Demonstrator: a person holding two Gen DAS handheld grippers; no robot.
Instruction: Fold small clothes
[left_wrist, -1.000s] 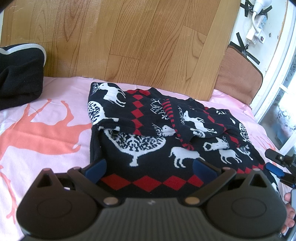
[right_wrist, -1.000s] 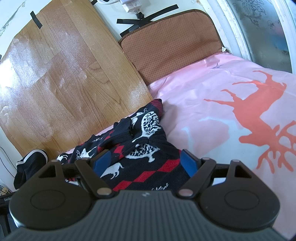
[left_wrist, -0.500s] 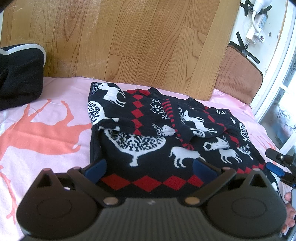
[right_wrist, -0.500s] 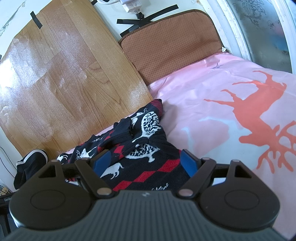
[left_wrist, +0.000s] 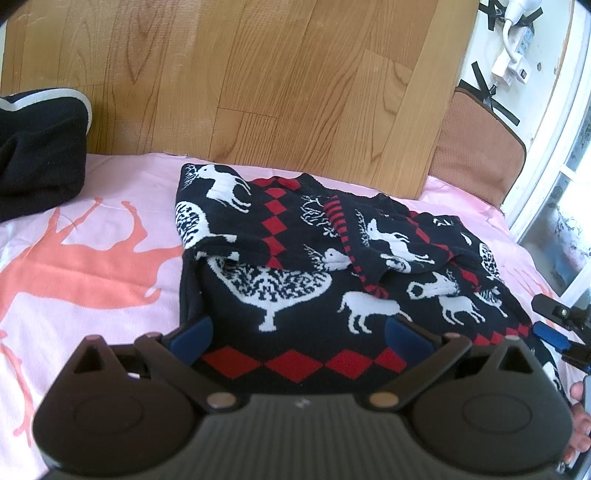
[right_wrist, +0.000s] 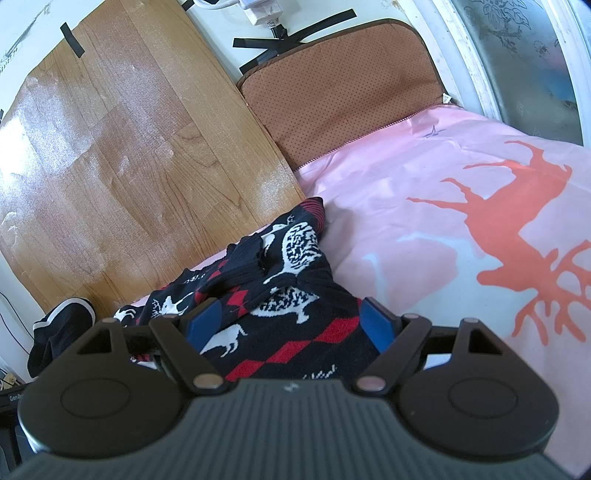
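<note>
A small black knitted sweater (left_wrist: 303, 266) with white deer and red diamonds lies partly folded on the pink bed cover, its sleeves laid over the body. My left gripper (left_wrist: 299, 336) is open, its blue pads spread over the sweater's near hem. My right gripper (right_wrist: 291, 321) is open over the sweater's right end (right_wrist: 291, 280), and its blue tip shows at the right edge of the left wrist view (left_wrist: 550, 332). Neither holds cloth.
The pink cover (right_wrist: 461, 206) with orange deer prints spreads to both sides. A wood-grain board (left_wrist: 258, 81) stands behind. A black garment (left_wrist: 40, 155) lies at the far left. A brown cushion (right_wrist: 347, 96) and a window frame (left_wrist: 554, 147) are at the right.
</note>
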